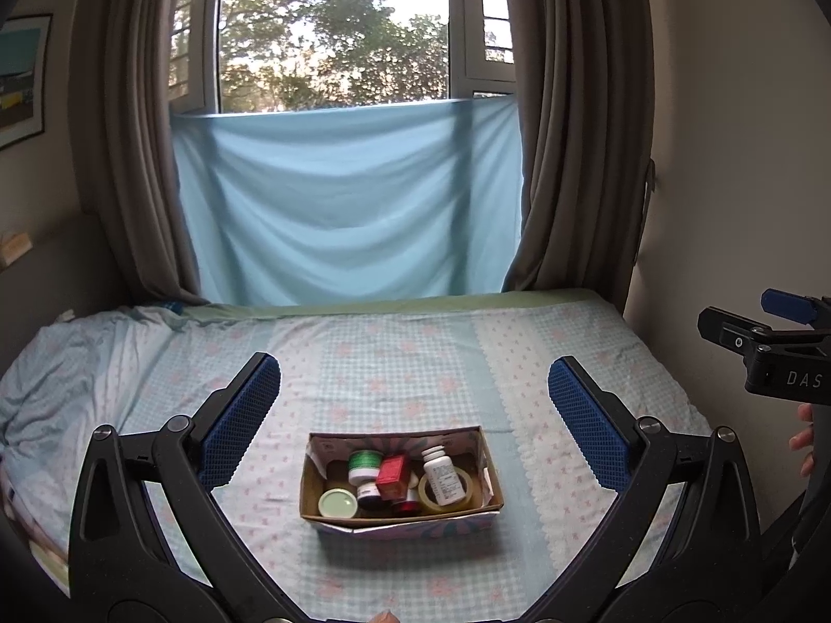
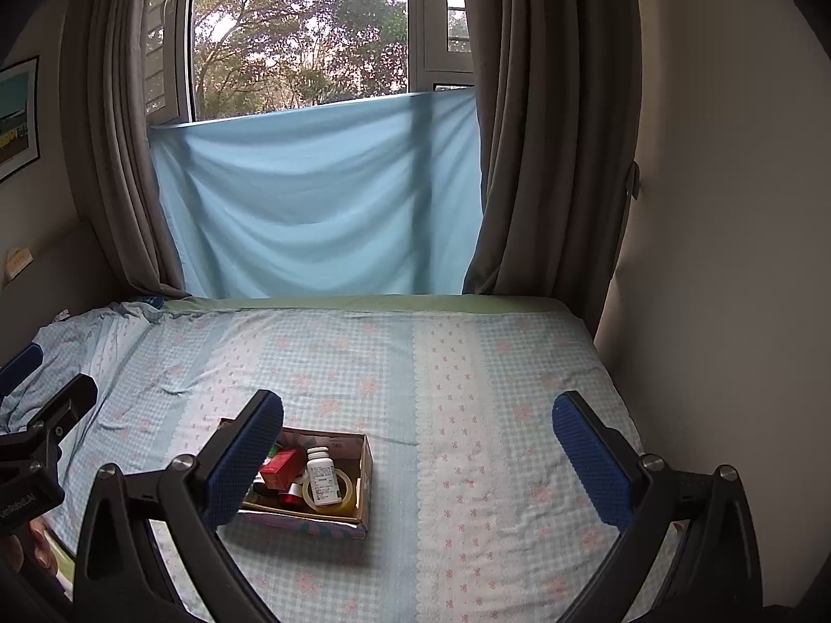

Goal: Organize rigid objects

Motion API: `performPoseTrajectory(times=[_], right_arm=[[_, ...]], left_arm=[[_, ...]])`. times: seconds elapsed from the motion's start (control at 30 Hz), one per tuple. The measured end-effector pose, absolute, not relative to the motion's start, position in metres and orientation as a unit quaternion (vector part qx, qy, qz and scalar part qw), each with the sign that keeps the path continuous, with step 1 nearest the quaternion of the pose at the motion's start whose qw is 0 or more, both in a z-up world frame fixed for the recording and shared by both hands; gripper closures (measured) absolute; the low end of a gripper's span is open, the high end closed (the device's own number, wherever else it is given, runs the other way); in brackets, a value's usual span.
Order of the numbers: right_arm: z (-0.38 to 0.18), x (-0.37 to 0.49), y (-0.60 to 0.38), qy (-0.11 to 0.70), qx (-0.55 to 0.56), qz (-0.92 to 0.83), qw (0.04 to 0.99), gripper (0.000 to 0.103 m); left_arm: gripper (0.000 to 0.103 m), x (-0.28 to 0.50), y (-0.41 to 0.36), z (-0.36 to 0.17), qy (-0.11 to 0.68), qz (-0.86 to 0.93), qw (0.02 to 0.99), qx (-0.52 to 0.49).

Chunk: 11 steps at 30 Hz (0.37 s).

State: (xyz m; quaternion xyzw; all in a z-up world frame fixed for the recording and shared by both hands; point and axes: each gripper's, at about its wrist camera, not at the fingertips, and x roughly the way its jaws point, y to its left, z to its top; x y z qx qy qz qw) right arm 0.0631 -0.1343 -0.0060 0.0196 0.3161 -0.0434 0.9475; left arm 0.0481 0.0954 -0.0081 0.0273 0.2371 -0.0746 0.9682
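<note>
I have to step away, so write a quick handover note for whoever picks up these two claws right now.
Left claw: open, empty, above the bed, aimed at the cardboard box.
Right claw: open, empty, box toward its left finger.
In the box on the bed sheet: white pill bottle, tape roll, red carton, green-capped jar, pale-lidded jar.
Done: nothing loose on the sheet.
Left: confirm the arrangement, otherwise finish.

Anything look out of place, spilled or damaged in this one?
Nothing spilled. The cardboard box sits on the bed with everything inside it, though jumbled: the white bottle leans on a tape roll and the red box is tilted. The box's front edge looks creased. Both grippers hang open, apart from it.
</note>
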Motion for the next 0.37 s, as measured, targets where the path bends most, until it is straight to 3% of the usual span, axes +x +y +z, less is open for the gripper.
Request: performPoseTrajectory(times=[0.37], right_arm=[[-0.0101,0.0707,-0.1325,0.325,0.021,-0.043,0.945,0.0]], left_arm=[[0.0,0.0538,0.1024,-0.0182,0.24,-0.038,0.97,0.029]])
